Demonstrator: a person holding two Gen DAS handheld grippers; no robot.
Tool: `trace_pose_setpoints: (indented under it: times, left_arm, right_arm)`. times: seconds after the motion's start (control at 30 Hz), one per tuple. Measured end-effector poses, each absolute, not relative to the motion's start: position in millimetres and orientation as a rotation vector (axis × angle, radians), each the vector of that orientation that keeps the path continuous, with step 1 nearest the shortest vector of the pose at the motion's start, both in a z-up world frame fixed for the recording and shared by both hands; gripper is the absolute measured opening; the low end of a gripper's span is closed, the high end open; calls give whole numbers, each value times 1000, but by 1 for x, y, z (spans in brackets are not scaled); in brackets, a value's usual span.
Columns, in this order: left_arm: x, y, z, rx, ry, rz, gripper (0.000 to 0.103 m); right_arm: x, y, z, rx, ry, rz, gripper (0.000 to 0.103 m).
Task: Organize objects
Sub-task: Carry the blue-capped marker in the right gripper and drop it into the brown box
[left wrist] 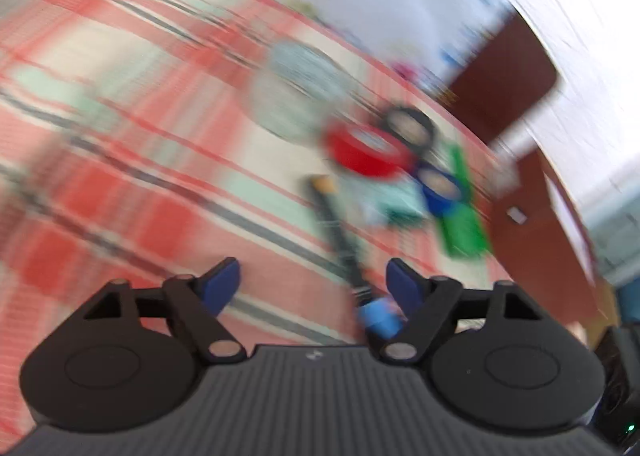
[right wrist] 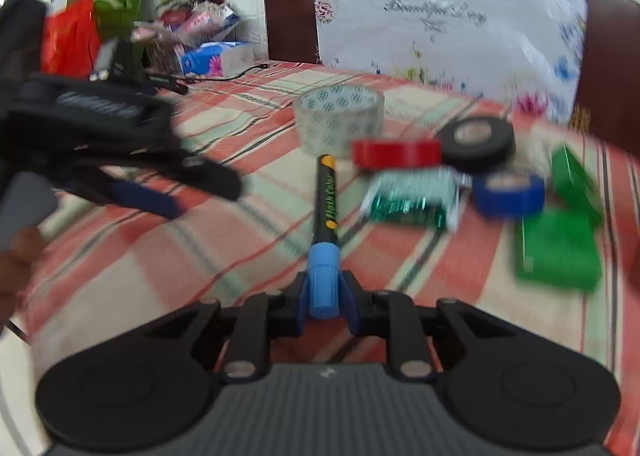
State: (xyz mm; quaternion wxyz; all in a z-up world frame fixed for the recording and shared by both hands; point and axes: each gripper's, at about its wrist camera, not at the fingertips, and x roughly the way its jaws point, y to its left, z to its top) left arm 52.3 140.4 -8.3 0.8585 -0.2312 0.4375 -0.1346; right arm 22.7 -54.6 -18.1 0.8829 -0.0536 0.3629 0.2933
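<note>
My right gripper (right wrist: 325,298) is shut on the blue cap of a black marker (right wrist: 326,195) that points forward over the plaid cloth. The marker also shows in the left wrist view (left wrist: 340,232), close to my right-hand fingertip. My left gripper (left wrist: 314,284) is open and empty above the cloth; it shows at the left of the right wrist view (right wrist: 160,195). Ahead lie a clear tape roll (right wrist: 339,123), a red tape roll (right wrist: 396,153), a black tape roll (right wrist: 478,141), a blue tape roll (right wrist: 508,193), a green foil packet (right wrist: 412,199) and green boxes (right wrist: 558,248).
A plaid cloth (right wrist: 160,256) covers the table. A flowered plastic bag (right wrist: 448,19) leans on brown chair backs (right wrist: 290,11) behind it. Cluttered bags and boxes (right wrist: 208,51) stand at the far left. The left wrist view is heavily blurred.
</note>
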Motion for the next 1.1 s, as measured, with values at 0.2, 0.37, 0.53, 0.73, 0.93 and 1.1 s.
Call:
trace_pose_setpoints:
  times: [0.2, 0.37, 0.53, 0.73, 0.93, 1.1]
  left_arm:
    - [55, 60, -7, -336, 969, -338, 22]
    - [55, 6, 45, -222, 840, -460, 20]
    - [71, -76, 103, -139, 718, -635, 18]
    - [94, -188, 114, -50, 671, -767, 18]
    - [109, -248, 80, 53, 683, -701, 52]
    - [92, -210, 80, 70, 619, -668, 52]
  right_arm:
    - [1, -105, -21, 221, 850, 637, 19]
    - [-11, -139, -4, 259, 734, 554, 19]
    - [-19, -188, 37, 216, 477, 358, 19]
    - [-6, -268, 65, 203, 312, 82, 19]
    - [21, -335, 44, 184, 343, -139, 30]
    - [7, -362, 22, 221, 325, -197, 40]
